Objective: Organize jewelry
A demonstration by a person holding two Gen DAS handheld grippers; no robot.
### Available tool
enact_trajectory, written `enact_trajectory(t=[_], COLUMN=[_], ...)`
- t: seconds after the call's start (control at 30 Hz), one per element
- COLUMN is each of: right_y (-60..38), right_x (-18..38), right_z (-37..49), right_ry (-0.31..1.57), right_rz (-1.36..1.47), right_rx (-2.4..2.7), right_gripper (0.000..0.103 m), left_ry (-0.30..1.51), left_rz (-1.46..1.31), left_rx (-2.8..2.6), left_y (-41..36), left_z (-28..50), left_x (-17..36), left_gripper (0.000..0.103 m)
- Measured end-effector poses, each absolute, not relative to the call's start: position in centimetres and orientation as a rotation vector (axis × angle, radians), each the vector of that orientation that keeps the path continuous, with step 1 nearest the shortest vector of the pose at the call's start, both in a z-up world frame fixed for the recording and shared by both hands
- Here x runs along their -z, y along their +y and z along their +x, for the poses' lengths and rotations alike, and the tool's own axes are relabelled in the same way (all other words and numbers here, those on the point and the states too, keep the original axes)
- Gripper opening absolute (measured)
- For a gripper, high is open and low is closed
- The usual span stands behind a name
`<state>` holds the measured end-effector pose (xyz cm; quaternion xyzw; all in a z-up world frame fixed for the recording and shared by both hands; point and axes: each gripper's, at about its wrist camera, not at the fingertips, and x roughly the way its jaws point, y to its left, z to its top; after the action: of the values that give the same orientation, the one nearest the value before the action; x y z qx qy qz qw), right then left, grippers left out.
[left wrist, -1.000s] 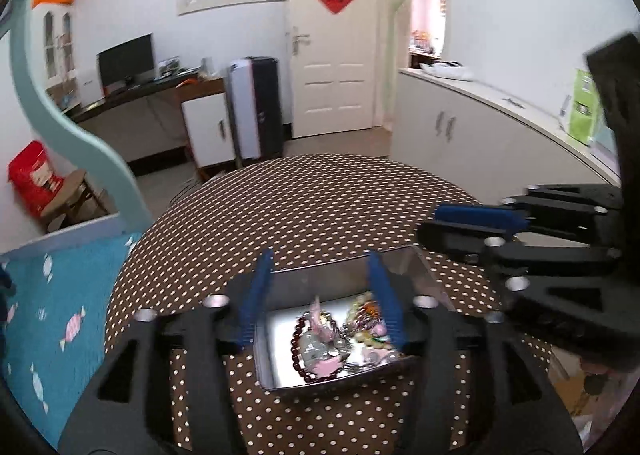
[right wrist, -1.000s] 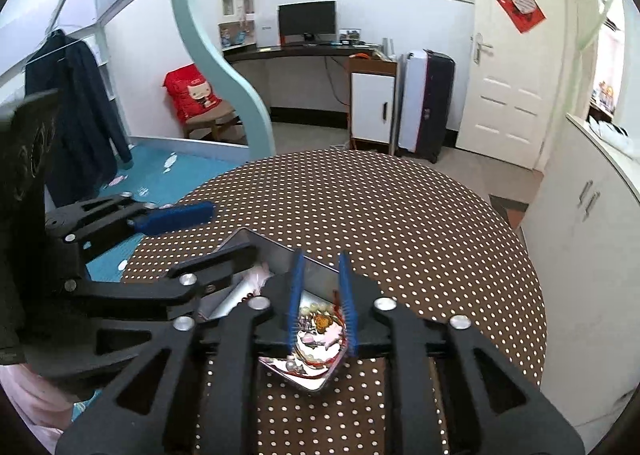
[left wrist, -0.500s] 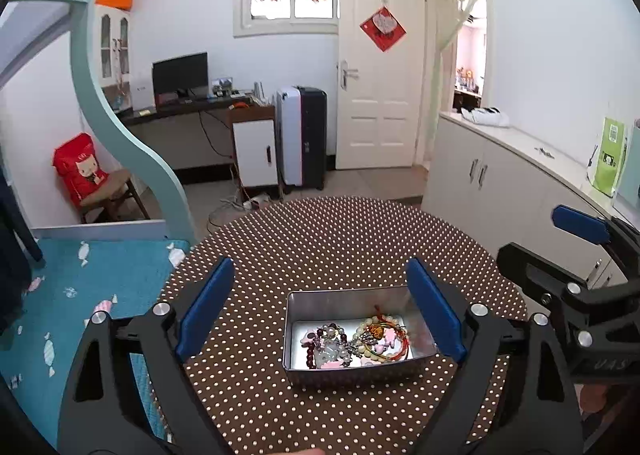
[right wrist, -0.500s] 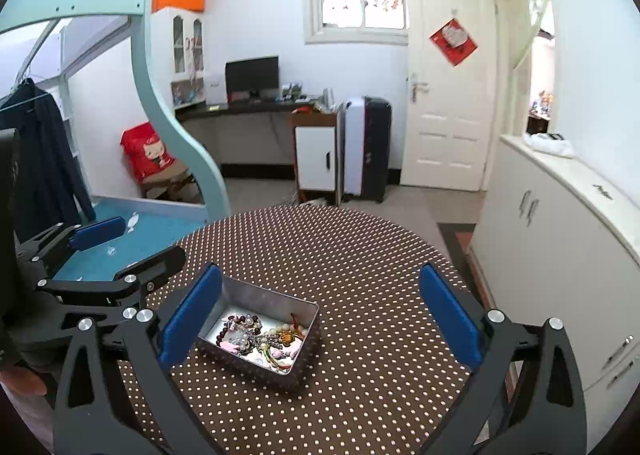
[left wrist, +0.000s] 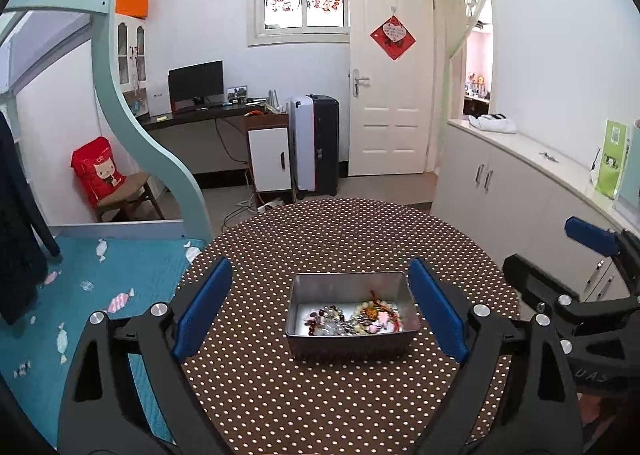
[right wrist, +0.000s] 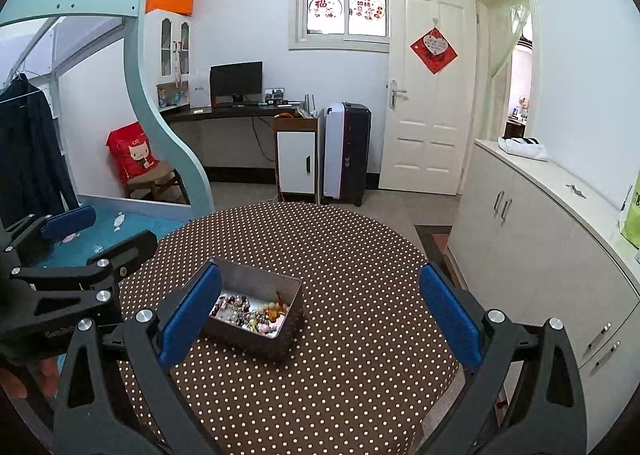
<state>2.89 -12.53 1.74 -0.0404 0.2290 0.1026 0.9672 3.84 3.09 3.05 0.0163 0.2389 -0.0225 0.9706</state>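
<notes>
1. The left gripper is being held with its jaws spread wide, and nothing is being gripped between its blue pads; the right gripper is likewise being carried fully spread and empty.
2. The jewelry is lying in a tangled heap of beads and strands inside the metal tin, which is resting on the round polka-dot table, roughly central and near the front edge. In the left wrist view the tin is being framed between the fingers but well ahead of them.
3. A tangle is being judged the main risk: if one strand is pinched and lifted, neighbouring pieces are likely to be dragged up with it and dropped on the cloth or the floor.
4. The tin is looking light and unsecured; if a fingertip is pressed against its wall during a reach, it could be pushed or tipped across the tablecloth.
5. Small beads are being judged hard to seize with broad pads, so a slip or an empty closure is probable.
6. The two grippers are being held close beside one another, so a collision is possible if both are brought into the tin together.
</notes>
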Motion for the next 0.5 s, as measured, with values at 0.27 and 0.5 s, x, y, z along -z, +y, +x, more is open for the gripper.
enact_trajectory(t=[0.27, 0.5], right_y=[-12.10, -12.03], right_x=[-1.78, -1.71], right_z=[1.91, 1.74], right_ry=[0.457, 0.461], right_rz=[-0.097, -0.095], right_rx=[-0.195, -0.193], right_gripper=[0.096, 0.096], left_ry=[0.482, 0.486], left_rz=[0.042, 0.036], left_rx=[0.035, 0.037], left_y=[2.83, 2.97], left_z=[3.20, 3.00], left_x=[-2.97, -2.81], left_gripper=[0.091, 0.092])
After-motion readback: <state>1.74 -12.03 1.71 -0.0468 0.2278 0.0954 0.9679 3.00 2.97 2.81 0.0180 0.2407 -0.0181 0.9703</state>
